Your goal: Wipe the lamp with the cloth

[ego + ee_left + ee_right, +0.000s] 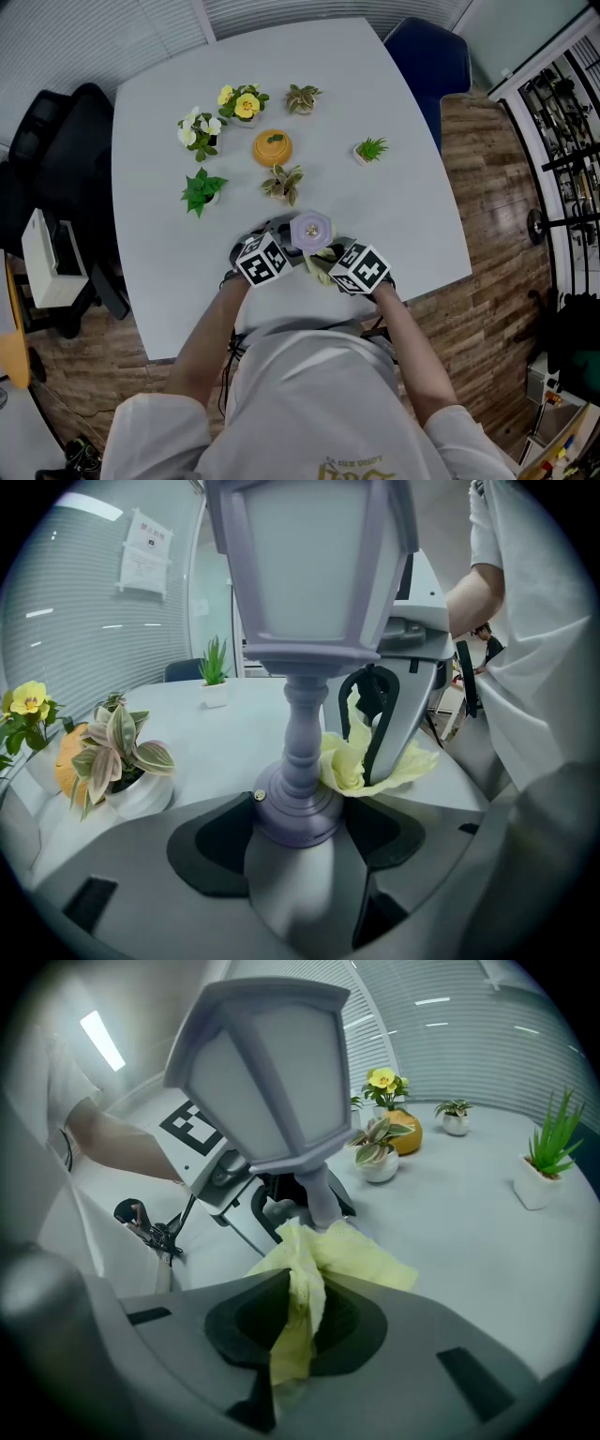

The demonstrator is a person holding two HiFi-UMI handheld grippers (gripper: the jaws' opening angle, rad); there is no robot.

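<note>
A pale lilac lantern-shaped lamp (310,230) stands upright near the table's front edge. In the left gripper view its round base (298,810) sits between the jaws of my left gripper (300,832), which is shut on it. My right gripper (295,1321) is shut on a yellow cloth (305,1274). The cloth (361,761) is pressed against the lamp's stem just above the base. The lamp's shade (267,1077) fills the top of the right gripper view. From the head both grippers, left (261,258) and right (361,267), flank the lamp.
Small potted plants stand further back on the white table (412,206): a striped-leaf one (282,183) closest to the lamp, a green one (202,191), flowers (242,101), an orange pot (272,147), a spiky one (370,150). A blue chair (427,56) is behind the table.
</note>
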